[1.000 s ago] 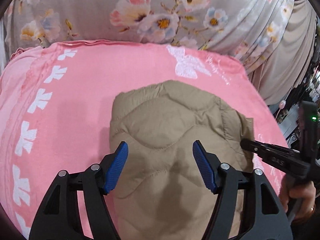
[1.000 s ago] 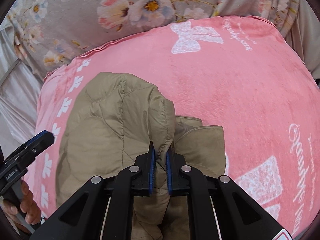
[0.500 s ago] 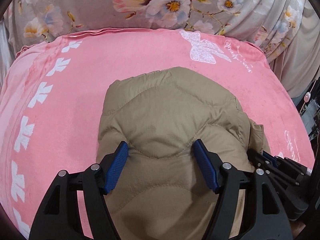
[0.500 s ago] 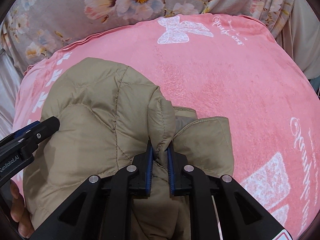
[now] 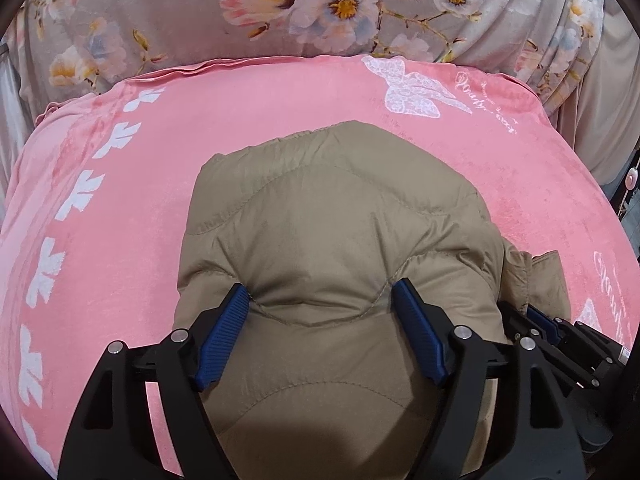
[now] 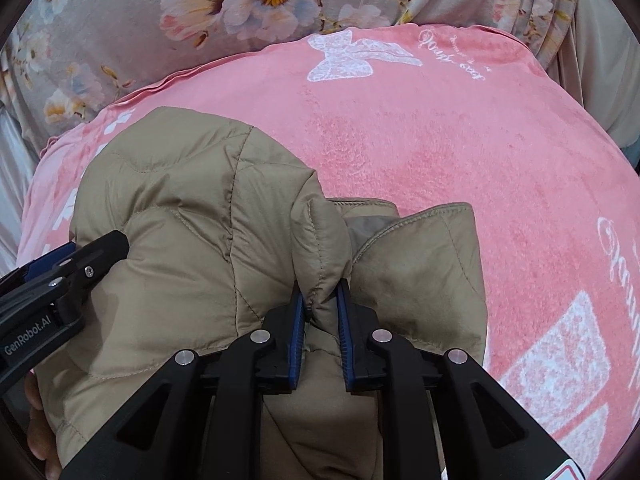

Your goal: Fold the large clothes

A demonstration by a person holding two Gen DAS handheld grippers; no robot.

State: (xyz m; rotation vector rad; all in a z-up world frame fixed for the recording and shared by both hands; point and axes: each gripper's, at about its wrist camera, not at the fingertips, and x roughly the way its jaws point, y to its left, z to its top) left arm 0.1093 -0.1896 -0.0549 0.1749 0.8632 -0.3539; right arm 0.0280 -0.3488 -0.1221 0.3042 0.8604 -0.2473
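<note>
A tan quilted jacket (image 5: 336,220) lies folded in a bundle on the pink blanket (image 5: 120,208). My left gripper (image 5: 320,300) is open, its blue pads pressed down on either side of a puffy fold of the jacket. My right gripper (image 6: 320,300) is shut on a pinched fold of the jacket (image 6: 192,208) at its right side, next to a flap (image 6: 420,260). The right gripper shows at the lower right of the left wrist view (image 5: 560,332). The left gripper shows at the left edge of the right wrist view (image 6: 72,268).
The pink blanket (image 6: 440,140) with white bow prints covers the bed. A grey floral cover (image 5: 320,8) rises behind it. Beige fabric (image 5: 612,92) hangs at the far right. A hand (image 6: 36,420) holds the left gripper.
The left gripper has moved forward and down onto the jacket, its pads now sunk into the fabric. The right gripper keeps its hold and has moved left with the fold.
</note>
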